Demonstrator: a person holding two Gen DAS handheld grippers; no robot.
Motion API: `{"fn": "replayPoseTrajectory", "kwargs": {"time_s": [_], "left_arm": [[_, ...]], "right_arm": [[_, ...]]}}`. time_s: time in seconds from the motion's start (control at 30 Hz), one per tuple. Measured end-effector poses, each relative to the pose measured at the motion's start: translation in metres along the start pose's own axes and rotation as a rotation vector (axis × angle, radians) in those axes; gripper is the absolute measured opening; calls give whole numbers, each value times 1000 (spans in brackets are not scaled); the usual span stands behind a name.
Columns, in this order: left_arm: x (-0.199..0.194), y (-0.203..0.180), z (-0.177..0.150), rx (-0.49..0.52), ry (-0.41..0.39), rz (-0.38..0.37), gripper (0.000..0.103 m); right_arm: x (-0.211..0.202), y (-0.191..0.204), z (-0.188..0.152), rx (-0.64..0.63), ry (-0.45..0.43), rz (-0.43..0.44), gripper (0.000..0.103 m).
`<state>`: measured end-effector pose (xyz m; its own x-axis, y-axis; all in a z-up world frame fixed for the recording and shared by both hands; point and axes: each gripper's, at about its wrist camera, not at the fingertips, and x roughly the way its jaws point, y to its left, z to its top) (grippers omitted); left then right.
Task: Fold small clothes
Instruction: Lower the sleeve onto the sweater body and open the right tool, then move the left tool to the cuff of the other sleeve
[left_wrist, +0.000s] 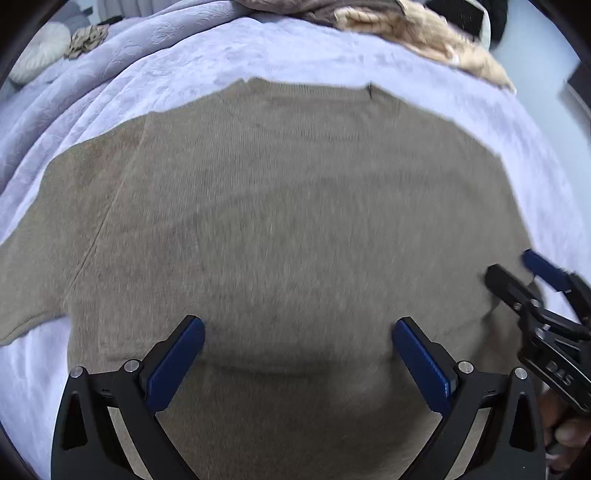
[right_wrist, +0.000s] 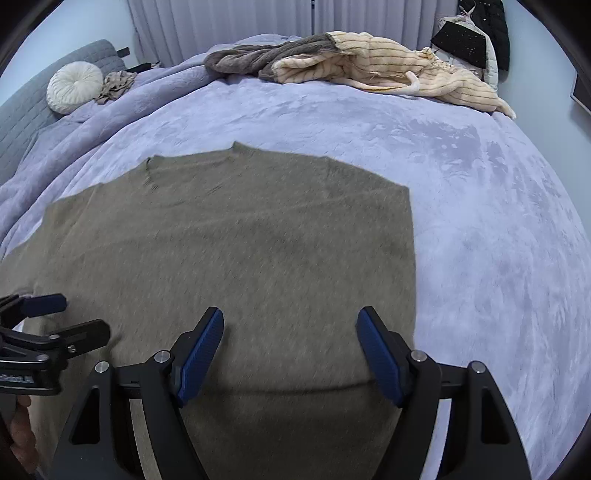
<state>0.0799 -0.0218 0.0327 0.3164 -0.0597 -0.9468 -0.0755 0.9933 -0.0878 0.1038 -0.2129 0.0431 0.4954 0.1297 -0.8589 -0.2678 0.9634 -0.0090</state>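
- Sweater (left_wrist: 280, 221) of olive-brown knit lies flat on the lavender bedspread (right_wrist: 480, 221), filling the middle and lower part of both wrist views, neckline toward the top of the frame.
- My left gripper (left_wrist: 298, 328) hangs over the sweater's lower body with its blue pads spread wide; nothing is between them but the cloth lying below.
- My right gripper (right_wrist: 290, 321) is likewise released, jaws apart above the knit, with no fabric pinched.
- In the right wrist view the sweater's right side runs as a straight edge down the frame, and past it the bedspread is bare and open all the way to the right rim.
- In the left wrist view one sleeve (left_wrist: 33, 273) spreads out to the left edge of the frame, bedspread showing above and below it.
- Each gripper shows in the other's view, at the lower right and lower left, near the sweater's sides.
- A heap of clothes (right_wrist: 351, 62), brown and cream striped, lies at the top of the frame, well apart from the sweater.
- A round white cushion (right_wrist: 74, 86) rests at the upper left.
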Motion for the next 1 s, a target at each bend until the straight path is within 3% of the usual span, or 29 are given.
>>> {"fn": "replayPoseTrajectory", "kwargs": {"time_s": [0.1,0.4,0.5,0.57,0.67,0.73,1.0], "left_arm": [[2,-5,-21,33,18,46,103],[-32,4,-98,110,-1,36,103],[-49,5,-96,80,-2,-14,103],[-59,4,-93,80,-36,-46,103],[-50,-10,-82,108,-27,-31,102],[-38,-4,-79,108,21,-2,103],[-52,6,-131,174,-33,6,103]], "right_arm": [[-6,12,-29,-57,-6,-41,78],[-51,20,-114,-154,29,-43,78],[-65,28,-113,-185,28,-55,78],[-71,37,-102,-183,-3,-9,78],[-65,57,-90,-202,-25,13,76],[-47,64,-91,-214,37,-10,76],[-71,46,-160,-248,-18,45,77]]}}
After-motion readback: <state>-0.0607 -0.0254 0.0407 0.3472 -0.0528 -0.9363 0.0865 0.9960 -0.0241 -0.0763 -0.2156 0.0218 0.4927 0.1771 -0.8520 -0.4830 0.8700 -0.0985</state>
